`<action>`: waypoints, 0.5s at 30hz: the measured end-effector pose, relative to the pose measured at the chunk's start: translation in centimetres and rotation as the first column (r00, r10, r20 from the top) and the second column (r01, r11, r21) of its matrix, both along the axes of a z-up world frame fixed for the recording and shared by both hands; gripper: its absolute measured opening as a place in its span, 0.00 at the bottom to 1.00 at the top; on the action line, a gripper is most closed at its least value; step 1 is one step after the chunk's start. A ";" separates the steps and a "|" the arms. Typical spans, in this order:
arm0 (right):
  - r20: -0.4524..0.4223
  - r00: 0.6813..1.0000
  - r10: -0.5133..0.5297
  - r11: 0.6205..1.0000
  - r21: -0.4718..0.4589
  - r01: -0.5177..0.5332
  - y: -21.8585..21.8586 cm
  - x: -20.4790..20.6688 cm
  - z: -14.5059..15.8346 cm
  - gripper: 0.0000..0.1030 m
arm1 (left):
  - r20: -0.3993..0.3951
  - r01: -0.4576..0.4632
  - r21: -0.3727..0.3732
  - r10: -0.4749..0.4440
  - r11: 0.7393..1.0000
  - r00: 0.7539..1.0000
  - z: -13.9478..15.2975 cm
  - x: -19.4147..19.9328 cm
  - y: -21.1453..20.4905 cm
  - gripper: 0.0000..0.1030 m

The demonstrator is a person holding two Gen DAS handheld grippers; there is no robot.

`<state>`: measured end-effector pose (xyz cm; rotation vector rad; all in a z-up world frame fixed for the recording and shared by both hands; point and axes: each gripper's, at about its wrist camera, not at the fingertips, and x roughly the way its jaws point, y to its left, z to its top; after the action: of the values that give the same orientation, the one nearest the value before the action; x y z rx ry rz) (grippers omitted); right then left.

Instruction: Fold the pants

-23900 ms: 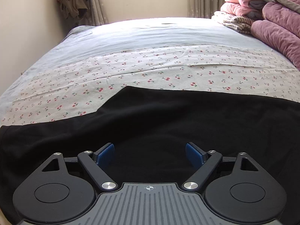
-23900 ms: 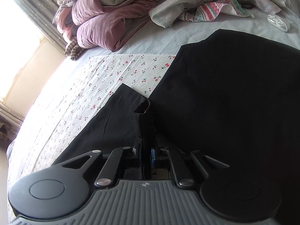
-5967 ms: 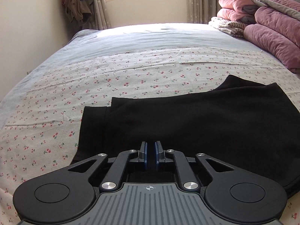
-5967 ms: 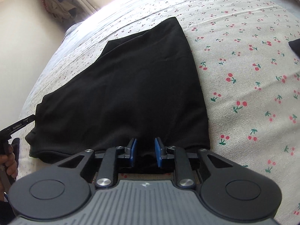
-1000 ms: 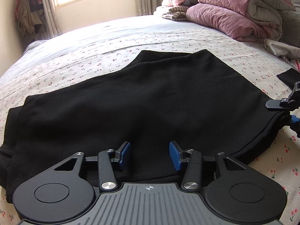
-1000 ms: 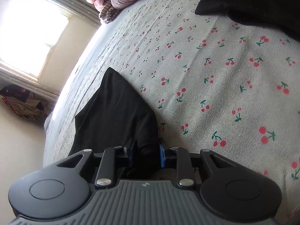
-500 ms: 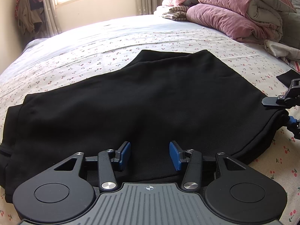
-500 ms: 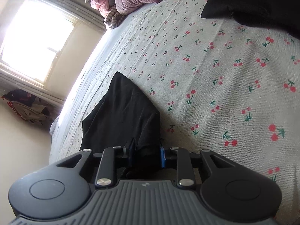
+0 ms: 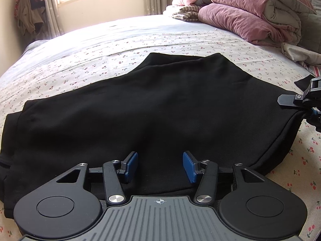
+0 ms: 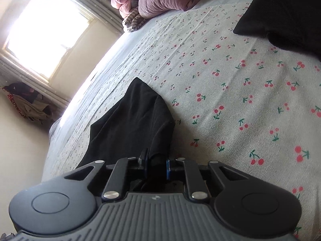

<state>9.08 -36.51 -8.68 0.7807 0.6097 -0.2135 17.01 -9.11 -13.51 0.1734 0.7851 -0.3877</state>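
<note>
Black pants (image 9: 156, 108) folded, spread across centre of left wrist frame on cherry-print bedsheet (image 9: 96, 64). Left gripper (image 9: 160, 165) at lower centre, jaws opening, pads apart above the fabric. Right gripper (image 10: 156, 165) clenched on a bunched pants edge, lower centre of its view.

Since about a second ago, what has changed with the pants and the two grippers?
The right gripper has clamped tight on the right corner of the black pants and lifted it slightly, rolling a little. The left gripper jaws are opening, wider than before, above the near edge without gripping it. The rest of the pants stayed flat on the cherry-print sheet.
</note>
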 end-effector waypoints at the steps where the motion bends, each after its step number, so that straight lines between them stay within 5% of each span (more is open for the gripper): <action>1: 0.011 1.000 0.010 0.999 -0.030 -0.010 0.5 0.1 0.3 0.00 | -0.007 0.003 -0.012 -0.003 1.000 1.000 0.0 0.0 0.1 0.57; 8: 0.034 0.998 0.047 0.978 -0.207 -0.039 3.5 0.5 1.6 0.00 | -0.087 -0.031 -0.174 0.016 0.984 0.996 1.3 1.2 2.6 0.64; 15: 0.084 0.987 0.139 0.903 -0.419 -0.091 7.6 0.8 3.2 0.00 | -0.198 -0.238 -0.359 0.175 0.903 0.964 4.2 4.9 10.6 0.63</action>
<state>9.88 -28.94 -5.48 0.3401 0.4795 -0.1808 21.88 1.54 -9.30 -0.3092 0.8629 -0.3470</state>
